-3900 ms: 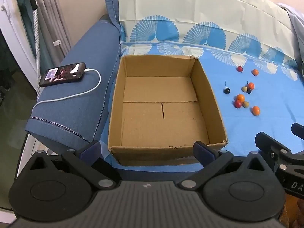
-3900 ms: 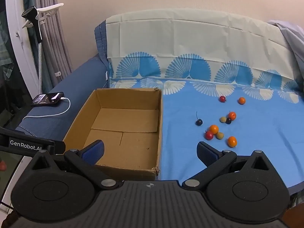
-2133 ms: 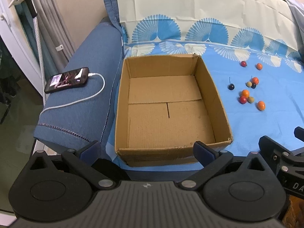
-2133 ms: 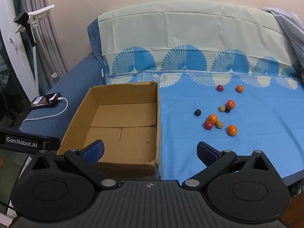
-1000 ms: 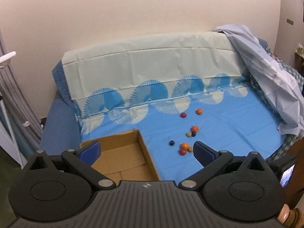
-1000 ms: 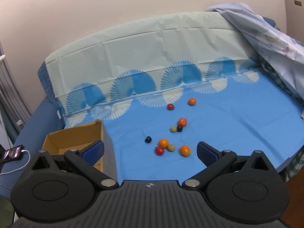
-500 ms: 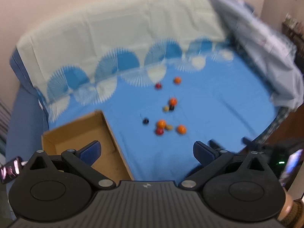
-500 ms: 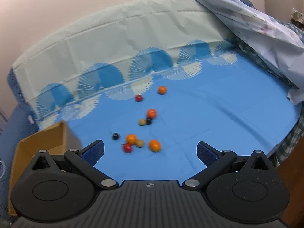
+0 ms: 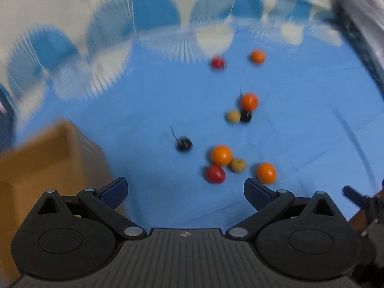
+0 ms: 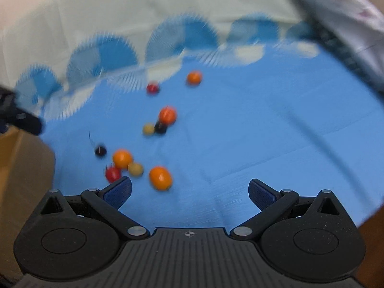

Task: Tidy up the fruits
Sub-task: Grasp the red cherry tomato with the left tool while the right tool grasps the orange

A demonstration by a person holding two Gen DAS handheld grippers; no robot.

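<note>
Several small fruits lie loose on the blue sheet: an orange one [image 9: 221, 155], a red one [image 9: 215, 173], a tan one [image 9: 238, 165], another orange one [image 9: 266, 172] and a dark cherry with a stem [image 9: 183, 144]. Farther back lie an orange, tan and dark trio [image 9: 249, 101], a red one [image 9: 217, 63] and an orange one [image 9: 257, 56]. My left gripper [image 9: 186, 192] is open and empty, just short of the near cluster. My right gripper [image 10: 189, 193] is open and empty; the nearest orange fruit [image 10: 160, 177] lies ahead of its left finger. The brown cardboard box [image 9: 45, 158] stands at the left.
The blue sheet [image 10: 264, 132] covers a couch seat, with a pale fan-patterned backrest cover [image 10: 144, 24] behind. A crumpled light cloth [image 10: 348, 19] lies at the far right. The box edge [image 10: 24, 168] shows at the left of the right wrist view. Both views are motion-blurred.
Both grippers have swung from the cardboard box to the right and moved in close over the fruit cluster. The fruits now appear larger and nearer. Both jaws stay open.
</note>
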